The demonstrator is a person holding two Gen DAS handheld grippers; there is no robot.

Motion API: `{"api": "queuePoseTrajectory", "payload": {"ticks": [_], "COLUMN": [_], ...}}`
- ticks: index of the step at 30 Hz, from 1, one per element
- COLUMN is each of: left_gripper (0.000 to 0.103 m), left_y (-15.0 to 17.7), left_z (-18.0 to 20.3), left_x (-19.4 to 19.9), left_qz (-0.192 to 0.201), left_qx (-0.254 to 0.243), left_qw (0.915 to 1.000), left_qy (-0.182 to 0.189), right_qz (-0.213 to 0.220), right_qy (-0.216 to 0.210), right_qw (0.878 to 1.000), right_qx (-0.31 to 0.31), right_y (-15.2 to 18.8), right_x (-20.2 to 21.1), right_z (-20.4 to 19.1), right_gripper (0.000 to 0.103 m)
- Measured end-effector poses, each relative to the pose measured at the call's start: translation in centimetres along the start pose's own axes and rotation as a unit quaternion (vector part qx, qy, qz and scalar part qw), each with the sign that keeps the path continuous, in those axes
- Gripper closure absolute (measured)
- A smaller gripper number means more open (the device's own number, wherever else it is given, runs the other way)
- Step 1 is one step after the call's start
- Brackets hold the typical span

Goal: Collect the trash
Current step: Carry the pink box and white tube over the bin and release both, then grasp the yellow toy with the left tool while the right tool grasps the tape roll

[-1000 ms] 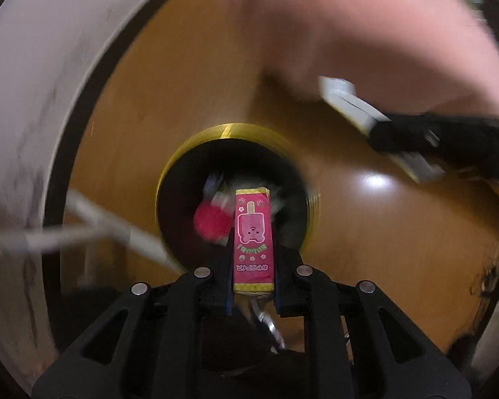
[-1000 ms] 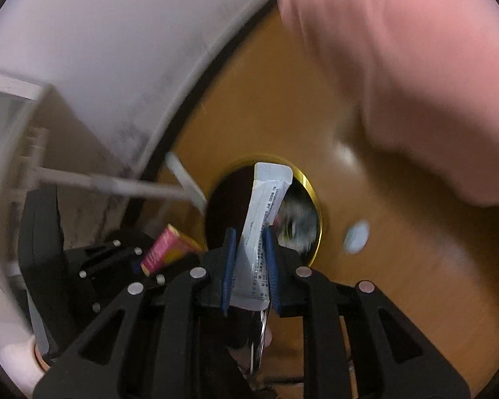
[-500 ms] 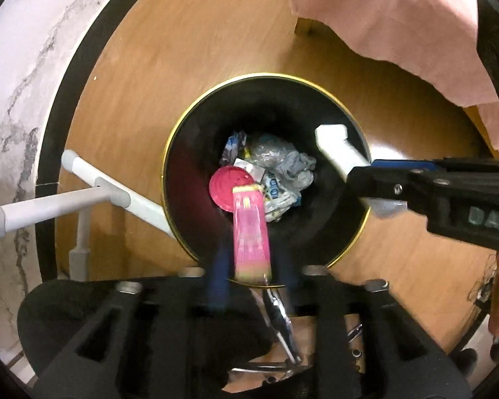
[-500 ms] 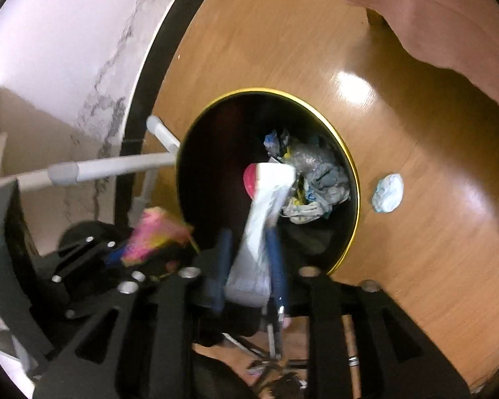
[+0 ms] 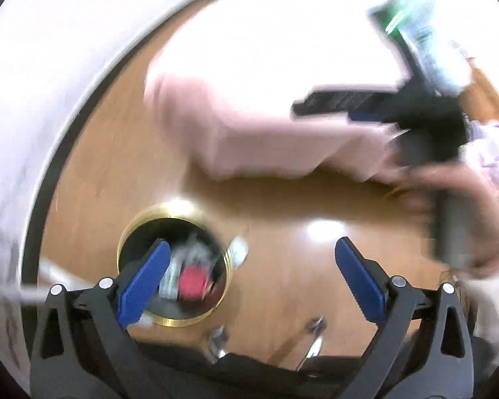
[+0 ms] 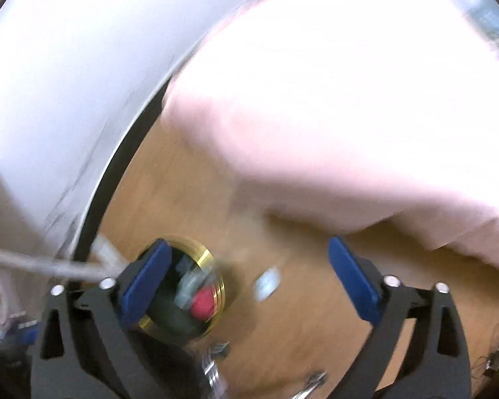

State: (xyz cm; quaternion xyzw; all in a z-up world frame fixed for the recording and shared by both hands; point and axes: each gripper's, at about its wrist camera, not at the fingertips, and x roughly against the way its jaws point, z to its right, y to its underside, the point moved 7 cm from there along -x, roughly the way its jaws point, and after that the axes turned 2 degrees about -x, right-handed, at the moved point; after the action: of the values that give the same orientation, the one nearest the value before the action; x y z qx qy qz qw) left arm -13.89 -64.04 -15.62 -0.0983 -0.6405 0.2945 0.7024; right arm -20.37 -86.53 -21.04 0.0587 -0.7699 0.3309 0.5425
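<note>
A black bin with a gold rim (image 5: pixel 179 322) stands on the wooden floor, seen from above and blurred. Crumpled wrappers and a round red piece (image 5: pixel 191 282) lie inside it. My left gripper (image 5: pixel 249 242) hangs high over the floor, its jaws opening wide with nothing between them; its left finger overlaps the bin. In the right wrist view the bin rim (image 6: pixel 210 256) and the red piece (image 6: pixel 203 301) sit low left. My right gripper (image 6: pixel 247 242) is also opening wide and holds nothing. A small white scrap (image 6: pixel 266 284) lies on the floor right of the bin.
A pink cloth (image 5: pixel 266 116) hangs over the floor behind the bin. A white wall with a black baseboard (image 5: pixel 43 179) curves along the left. White rack bars (image 6: pixel 50 266) stand beside the bin. A hand (image 5: pixel 465 199) grips the other tool at right.
The pink wrapper and the white wrapper have left the jaws. Both grippers have gone from shut to wide open and risen, so the bin looks smaller and lower in both views.
</note>
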Motion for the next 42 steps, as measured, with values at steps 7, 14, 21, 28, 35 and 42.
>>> {"api": "queuePoseTrajectory", "payload": {"ticks": [7, 14, 21, 28, 35, 42], "left_gripper": [0.007, 0.007, 0.007, 0.007, 0.007, 0.007], "left_y": [-0.7, 15.5, 30.2, 33.1, 32.3, 31.9], "left_z": [-6.3, -24.1, -31.3, -34.5, -38.6, -41.2], "left_x": [19.6, 31.0, 38.2, 38.2, 37.0, 36.3], "left_qz": [0.181, 0.112, 0.095, 0.089, 0.085, 0.084], "left_qx": [0.019, 0.206, 0.405, 0.424, 0.420, 0.421], "left_qw": [0.9717, 0.8805, 0.7980, 0.7986, 0.8070, 0.8050], "left_qy": [-0.150, -0.412, -0.436, -0.417, -0.406, -0.409], "right_qz": [0.138, 0.135, 0.095, 0.006, 0.003, 0.015], "right_qy": [-0.012, -0.090, -0.183, -0.293, -0.248, -0.199], "right_qw": [0.988, 0.985, 0.928, 0.853, 0.849, 0.866], "right_qx": [-0.072, 0.066, 0.310, 0.432, 0.467, 0.458], "right_y": [0.0, 2.9, 11.4, 21.0, 24.0, 24.3], "right_x": [10.2, 13.0, 15.6, 16.6, 14.8, 12.4], "right_z": [0.4, -16.1, -39.3, -53.8, -59.8, -64.0], "right_gripper": [0.007, 0.007, 0.007, 0.016, 0.021, 0.023]}}
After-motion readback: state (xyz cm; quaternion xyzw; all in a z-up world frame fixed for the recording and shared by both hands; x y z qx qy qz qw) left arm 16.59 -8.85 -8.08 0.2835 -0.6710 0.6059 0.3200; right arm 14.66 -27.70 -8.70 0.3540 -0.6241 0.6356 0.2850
